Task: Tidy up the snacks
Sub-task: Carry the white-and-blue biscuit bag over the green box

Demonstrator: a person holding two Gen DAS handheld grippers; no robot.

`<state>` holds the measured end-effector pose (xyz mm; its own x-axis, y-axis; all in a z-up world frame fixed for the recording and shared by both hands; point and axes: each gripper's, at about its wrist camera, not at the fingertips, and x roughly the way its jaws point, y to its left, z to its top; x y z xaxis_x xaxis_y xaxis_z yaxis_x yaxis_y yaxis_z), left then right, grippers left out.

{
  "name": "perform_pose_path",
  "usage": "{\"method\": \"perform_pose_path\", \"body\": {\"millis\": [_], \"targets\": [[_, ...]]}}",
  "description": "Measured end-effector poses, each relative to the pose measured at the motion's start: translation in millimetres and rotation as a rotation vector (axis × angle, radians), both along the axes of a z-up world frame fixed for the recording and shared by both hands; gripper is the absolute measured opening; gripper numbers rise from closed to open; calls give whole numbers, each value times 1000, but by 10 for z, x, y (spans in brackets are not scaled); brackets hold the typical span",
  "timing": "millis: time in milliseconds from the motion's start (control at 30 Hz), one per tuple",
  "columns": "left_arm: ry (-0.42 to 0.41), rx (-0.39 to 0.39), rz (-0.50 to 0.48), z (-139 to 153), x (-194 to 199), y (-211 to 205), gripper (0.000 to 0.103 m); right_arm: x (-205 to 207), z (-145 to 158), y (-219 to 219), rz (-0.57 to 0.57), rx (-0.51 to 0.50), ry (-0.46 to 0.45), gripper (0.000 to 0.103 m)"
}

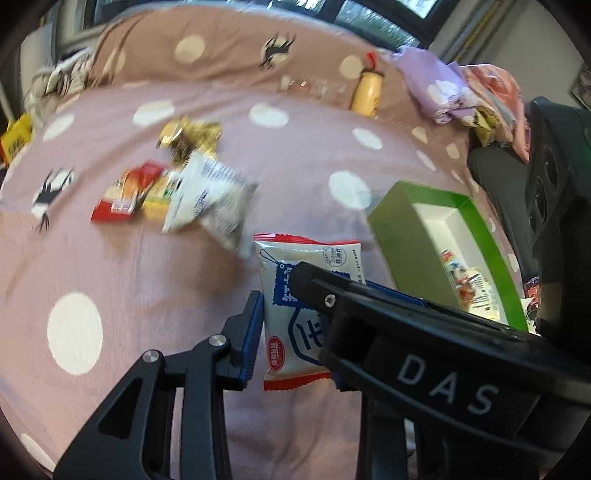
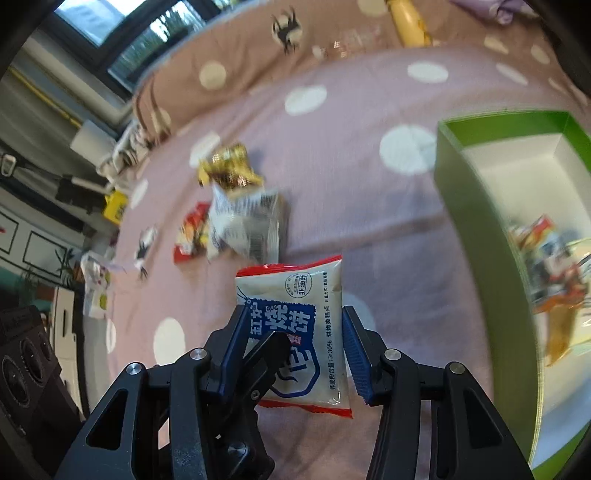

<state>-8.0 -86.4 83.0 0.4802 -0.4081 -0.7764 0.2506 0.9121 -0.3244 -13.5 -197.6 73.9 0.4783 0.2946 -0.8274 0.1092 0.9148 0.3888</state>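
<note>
A white snack packet with red ends and a blue label [image 1: 291, 317] [image 2: 295, 332] is held above the pink dotted bed cover [image 1: 147, 277]. My left gripper [image 1: 295, 325] and my right gripper [image 2: 291, 354] each have their blue pads pressed against its sides; a finger of the other gripper crosses it in each view. A green box [image 1: 413, 229] [image 2: 465, 206] with a white inside holds several snack packets and stands to the right. Loose snacks lie beyond: a white packet [image 1: 210, 199] [image 2: 243, 225], a red and yellow one [image 1: 129, 192] [image 2: 190, 236], gold wrappers [image 1: 192, 136] [image 2: 229, 170].
A yellow bottle [image 1: 367, 92] [image 2: 408, 22] lies at the far edge of the bed near a brown dotted pillow [image 1: 207, 44]. Purple and pink cloth [image 1: 450, 88] is piled at the far right. A yellow box [image 1: 16, 136] [image 2: 116, 206] sits at the left edge.
</note>
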Motion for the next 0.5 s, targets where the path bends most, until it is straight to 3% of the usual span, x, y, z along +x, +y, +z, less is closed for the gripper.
{"method": "perform_pose_path", "body": {"millis": [333, 500], "targets": [[-120, -28, -93, 298, -14, -454, 29, -142, 370, -429, -109, -32, -144, 53], [-156, -31, -164, 433, 46, -759, 29, -194, 462, -730, -184, -10, -157, 53]]}}
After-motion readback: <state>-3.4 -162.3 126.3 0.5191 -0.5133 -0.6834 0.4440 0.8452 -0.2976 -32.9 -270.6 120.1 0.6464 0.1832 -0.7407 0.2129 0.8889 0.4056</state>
